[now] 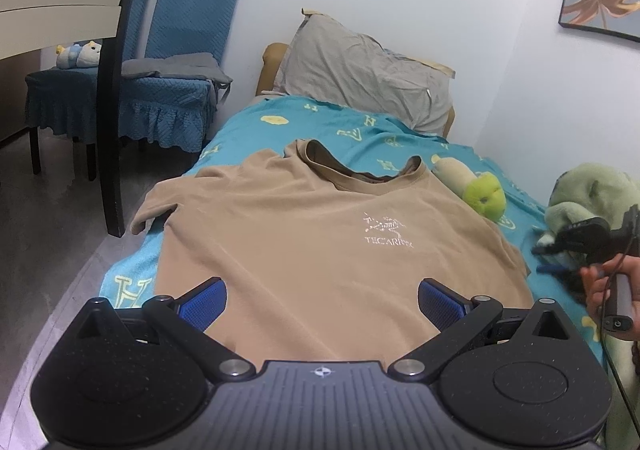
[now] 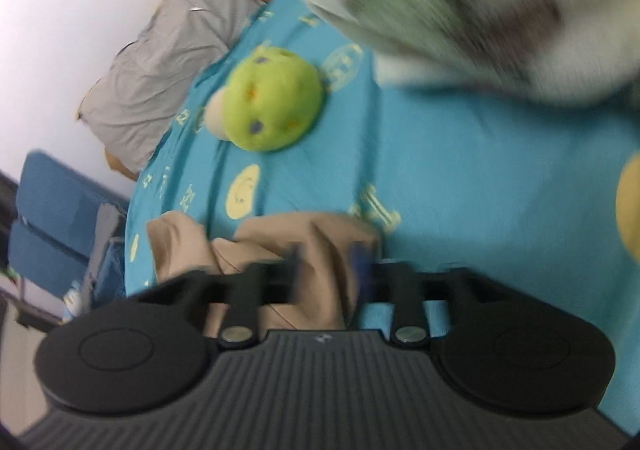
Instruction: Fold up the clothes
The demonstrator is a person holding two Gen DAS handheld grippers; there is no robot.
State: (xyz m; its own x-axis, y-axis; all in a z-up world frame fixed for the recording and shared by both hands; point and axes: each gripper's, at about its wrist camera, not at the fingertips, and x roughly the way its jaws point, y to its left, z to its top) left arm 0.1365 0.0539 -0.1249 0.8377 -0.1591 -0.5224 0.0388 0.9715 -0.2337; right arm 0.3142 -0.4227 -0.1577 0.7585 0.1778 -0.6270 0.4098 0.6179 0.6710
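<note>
A tan T-shirt (image 1: 312, 234) with a white chest logo lies face up and spread flat on the teal bed sheet (image 1: 360, 130), collar toward the pillow. My left gripper (image 1: 322, 302) hovers over the shirt's lower hem, open, its blue pads wide apart and holding nothing. Held in a hand (image 1: 600, 286), my right gripper (image 1: 542, 260) is at the shirt's right sleeve. In the blurred right wrist view, the right gripper (image 2: 326, 262) has bunched tan T-shirt (image 2: 272, 234) fabric pinched between its narrowed fingers.
A green plush toy (image 1: 484, 196) (image 2: 272, 102) lies beside the shirt's right shoulder. A pale green fuzzy blanket (image 1: 588, 190) (image 2: 460, 2) is heaped at the bed's right. A grey pillow (image 1: 360, 74) leans at the head. Blue chairs (image 1: 180, 50) and a dark table leg (image 1: 114, 110) stand left of the bed.
</note>
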